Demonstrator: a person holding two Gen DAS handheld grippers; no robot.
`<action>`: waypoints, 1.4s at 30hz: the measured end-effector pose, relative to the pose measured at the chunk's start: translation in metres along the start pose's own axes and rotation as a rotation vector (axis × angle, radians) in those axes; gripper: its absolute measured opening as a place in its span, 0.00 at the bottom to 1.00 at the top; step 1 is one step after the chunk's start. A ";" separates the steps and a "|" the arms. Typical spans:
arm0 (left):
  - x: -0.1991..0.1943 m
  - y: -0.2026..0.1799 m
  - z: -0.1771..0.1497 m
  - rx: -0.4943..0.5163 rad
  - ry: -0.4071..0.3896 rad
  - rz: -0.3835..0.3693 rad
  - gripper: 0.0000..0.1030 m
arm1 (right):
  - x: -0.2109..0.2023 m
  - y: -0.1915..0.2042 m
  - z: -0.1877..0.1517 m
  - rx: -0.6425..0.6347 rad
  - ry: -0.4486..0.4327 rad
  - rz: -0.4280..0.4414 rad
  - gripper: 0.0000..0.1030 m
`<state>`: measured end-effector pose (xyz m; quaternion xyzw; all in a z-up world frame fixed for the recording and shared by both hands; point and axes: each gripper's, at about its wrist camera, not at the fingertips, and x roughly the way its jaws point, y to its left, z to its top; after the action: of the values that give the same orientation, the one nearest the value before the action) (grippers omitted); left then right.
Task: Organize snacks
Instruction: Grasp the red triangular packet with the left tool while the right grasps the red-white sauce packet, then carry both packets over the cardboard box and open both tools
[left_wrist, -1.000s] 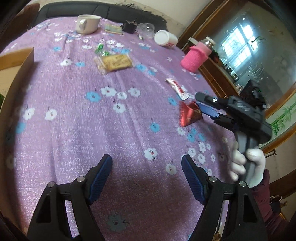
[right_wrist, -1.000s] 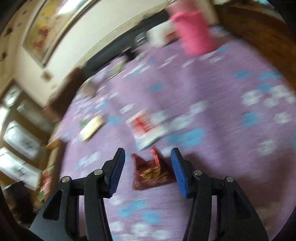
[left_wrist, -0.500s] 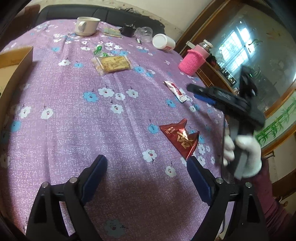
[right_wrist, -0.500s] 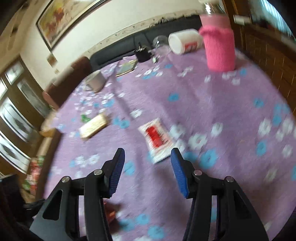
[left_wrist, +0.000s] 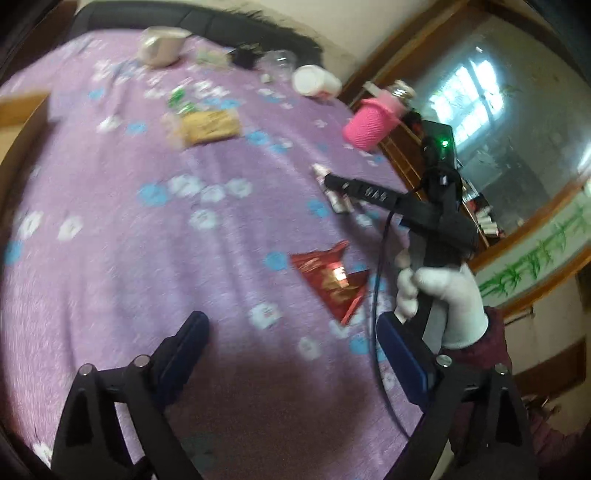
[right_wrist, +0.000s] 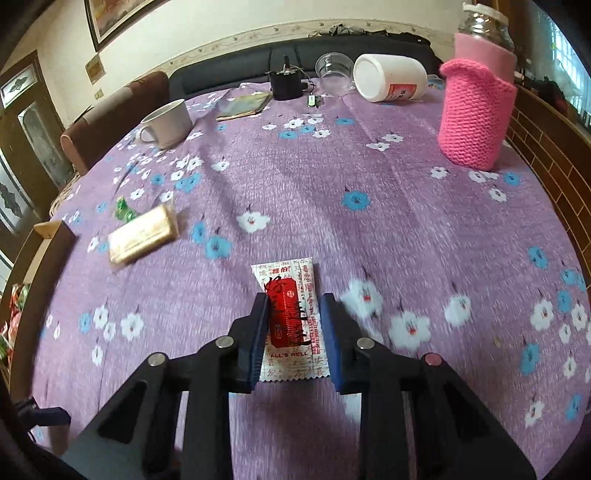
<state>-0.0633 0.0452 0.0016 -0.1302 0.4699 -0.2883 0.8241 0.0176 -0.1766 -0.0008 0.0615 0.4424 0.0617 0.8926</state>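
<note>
Left gripper (left_wrist: 291, 354) is hanging wide apart, holding nothing; red snack bag (left_wrist: 332, 280) is lying blurred just beyond. Right gripper (right_wrist: 295, 332) is straddling the white-red sachet (right_wrist: 291, 317), fingers partly parted; contact unclear, near edge hidden.

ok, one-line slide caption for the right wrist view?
Right gripper open astride white-and-red snack sachet on purple floral tablecloth.

I count three snack packets: one white-and-red sachet (right_wrist: 291, 321), one red foil pack (left_wrist: 330, 278), one tan biscuit bar (right_wrist: 142, 234); plus one mug (right_wrist: 168, 123).
</note>
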 end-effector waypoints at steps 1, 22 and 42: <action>0.003 -0.007 0.002 0.027 0.002 0.010 0.89 | -0.005 -0.002 -0.002 0.011 -0.014 0.013 0.28; 0.054 -0.052 0.010 0.317 0.039 0.158 0.35 | -0.023 -0.045 -0.009 0.206 -0.079 0.153 0.29; -0.167 0.147 0.007 -0.149 -0.321 0.321 0.35 | -0.041 0.066 -0.004 0.072 -0.051 0.300 0.29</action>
<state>-0.0705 0.2622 0.0506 -0.1584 0.3674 -0.0939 0.9116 -0.0138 -0.1186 0.0401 0.1602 0.4074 0.1769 0.8815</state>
